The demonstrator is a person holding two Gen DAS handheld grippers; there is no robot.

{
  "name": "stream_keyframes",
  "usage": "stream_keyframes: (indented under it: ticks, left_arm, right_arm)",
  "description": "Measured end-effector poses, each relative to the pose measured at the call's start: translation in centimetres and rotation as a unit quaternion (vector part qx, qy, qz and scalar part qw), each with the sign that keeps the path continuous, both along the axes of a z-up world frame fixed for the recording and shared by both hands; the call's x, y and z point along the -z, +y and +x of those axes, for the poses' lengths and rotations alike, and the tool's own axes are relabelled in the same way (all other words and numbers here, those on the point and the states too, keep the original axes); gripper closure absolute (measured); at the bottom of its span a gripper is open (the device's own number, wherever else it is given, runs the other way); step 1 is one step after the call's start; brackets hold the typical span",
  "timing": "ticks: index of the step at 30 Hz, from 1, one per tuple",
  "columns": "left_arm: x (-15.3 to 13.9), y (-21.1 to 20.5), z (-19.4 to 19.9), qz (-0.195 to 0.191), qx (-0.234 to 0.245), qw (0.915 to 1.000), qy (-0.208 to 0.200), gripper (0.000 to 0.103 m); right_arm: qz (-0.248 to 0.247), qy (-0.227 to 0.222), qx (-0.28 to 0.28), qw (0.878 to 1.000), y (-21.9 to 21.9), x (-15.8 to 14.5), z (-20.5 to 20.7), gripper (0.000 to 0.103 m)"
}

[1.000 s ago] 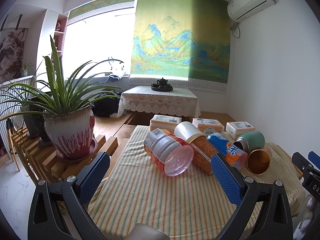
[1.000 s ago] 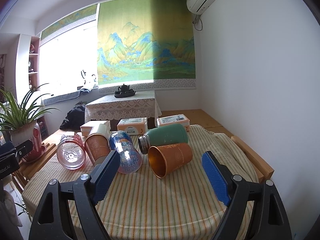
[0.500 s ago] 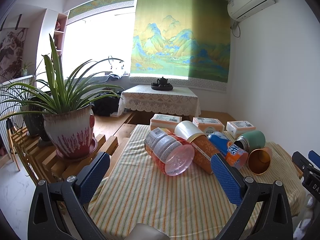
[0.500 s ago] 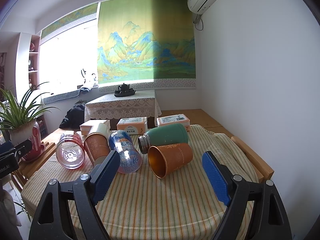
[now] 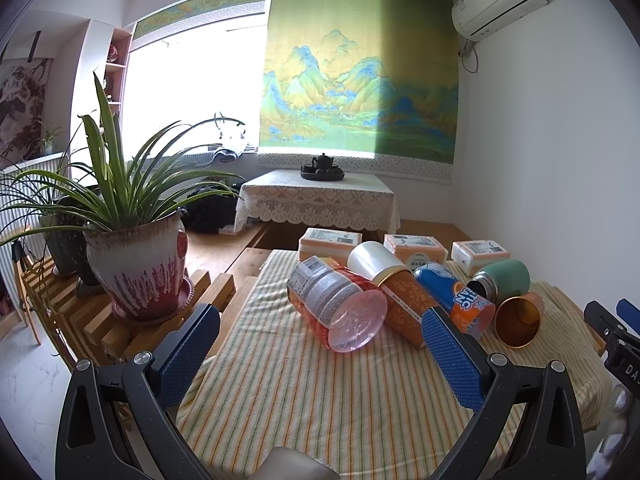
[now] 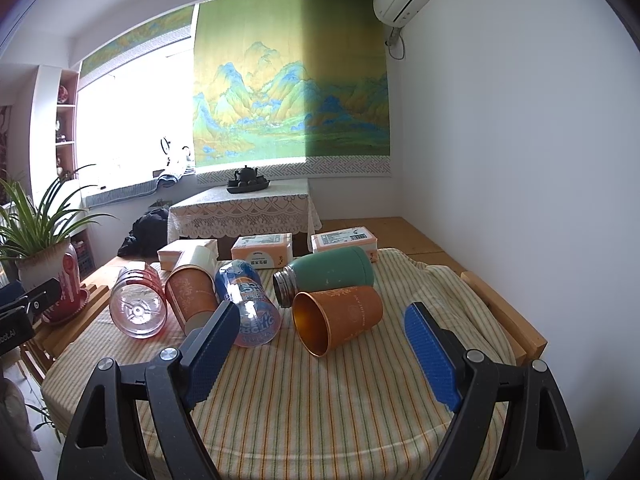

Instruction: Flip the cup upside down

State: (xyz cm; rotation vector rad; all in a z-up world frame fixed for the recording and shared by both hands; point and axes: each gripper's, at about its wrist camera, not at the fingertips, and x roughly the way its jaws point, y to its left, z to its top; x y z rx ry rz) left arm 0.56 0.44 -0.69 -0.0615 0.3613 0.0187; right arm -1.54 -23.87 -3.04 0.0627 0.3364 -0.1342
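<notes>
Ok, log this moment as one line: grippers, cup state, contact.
left gripper: open, empty | right gripper: open, empty | orange cup: on its side on striped cloth, mouth toward camera | contact: none | flip: not started

Hiding part of the orange tin (image 6: 191,295) and the blue soda can (image 6: 251,307) behind the right gripper's (image 6: 316,354) left pad in the right wrist view. Covering the orange cup's (image 5: 519,319) body behind its own rim in the left wrist view. Cutting off the right gripper (image 5: 616,334) at the frame's right edge there. Blurring beyond reading the print on the tissue packs (image 6: 264,249).
</notes>
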Motion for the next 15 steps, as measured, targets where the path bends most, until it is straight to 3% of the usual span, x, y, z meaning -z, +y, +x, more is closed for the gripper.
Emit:
stream_keyframes:
  ticks: [15]
  left_arm:
    - [0.32,-0.66,0.49,0.007,0.010,0.9999,0.007,0.001]
  right_arm:
    - [0.008,0.010,0.004,1.000,-0.60,0.26,0.47,0.021]
